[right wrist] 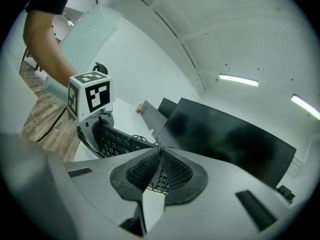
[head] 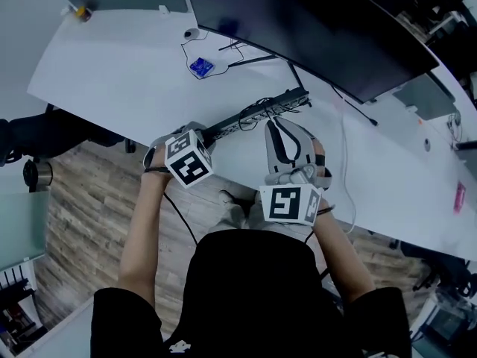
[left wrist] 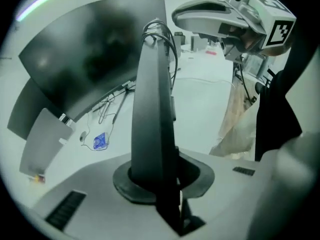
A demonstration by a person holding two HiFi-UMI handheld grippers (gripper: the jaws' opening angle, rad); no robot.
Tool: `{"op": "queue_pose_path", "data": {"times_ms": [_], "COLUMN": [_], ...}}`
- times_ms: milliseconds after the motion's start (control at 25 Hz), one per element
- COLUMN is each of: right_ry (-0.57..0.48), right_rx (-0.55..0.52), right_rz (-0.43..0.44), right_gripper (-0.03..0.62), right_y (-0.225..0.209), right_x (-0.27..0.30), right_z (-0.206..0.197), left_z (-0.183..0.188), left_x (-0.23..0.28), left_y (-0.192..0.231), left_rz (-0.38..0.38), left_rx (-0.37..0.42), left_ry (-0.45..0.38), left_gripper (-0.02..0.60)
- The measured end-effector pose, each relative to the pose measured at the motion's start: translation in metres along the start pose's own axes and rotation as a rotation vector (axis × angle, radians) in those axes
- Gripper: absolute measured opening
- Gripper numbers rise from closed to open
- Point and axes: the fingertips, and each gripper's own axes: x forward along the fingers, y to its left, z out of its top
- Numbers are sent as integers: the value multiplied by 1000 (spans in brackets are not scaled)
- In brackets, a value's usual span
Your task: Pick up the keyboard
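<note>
I have the keyboard (head: 253, 114) held between both grippers over the near edge of the white surface (head: 127, 73), in front of the big dark monitor (head: 313, 28). The left gripper (head: 200, 136) has its jaws nearly together, clamped on the keyboard's left end. In the left gripper view the keyboard (left wrist: 152, 109) rises edge-on as a dark slab straight out of the jaws, with a loop of cable (left wrist: 159, 29) at its far end and the right gripper's marker cube (left wrist: 280, 29) beyond. The right gripper (head: 277, 129) grips the other end, its jaws also pinched close on the board. In the right gripper view I see the rows of keys (right wrist: 117, 141) running away from the jaws to the left gripper's cube (right wrist: 90, 96). The keyboard looks clear of the surface and is carried by the two grips alone. A small blue thing (head: 200, 67) lies further back on the surface, towards the far left corner, well apart from the keyboard. The wooden floor (head: 82, 200) shows below my left arm.
</note>
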Motion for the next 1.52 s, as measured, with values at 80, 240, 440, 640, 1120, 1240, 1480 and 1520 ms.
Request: {"op": "queue_pose_path", "data": {"times_ms": [80,240,440,640,1120,1240,1480,1520], "right_ry": [-21,-72,-97,-118,-187,-208,-238,-243], "right_rx": [25,91,196,293,383,399,432,439], "right_rz": [-7,-12,-11,26,118,146,188,194], "right_gripper": [32,8,6,6,6,6,6,6], "right_y": [-8,-24,-39,-48,-64,-63,-56,-56], "right_x": [-1,-5,-9,-12,-11,-10,-9,-9], "right_z": [8,21,24,23,23,27,40,41], "left_z": [7,26,41,53,89,94,92,92], "left_x": [-13,-43,-85,-122,-186,-198,-215,-216], "left_y": [5,12,20,20,7,4,5,5], "left_rz": [57,150,284,404,637,668,676,674], "left_rx": [-52,-180,-314,-410,-566,-583,-623,-628], "left_ry": [-50,-193,-351,-465,-654,-698,-778,-786], "left_gripper": [78,78,78,77,77,77,77,77]}}
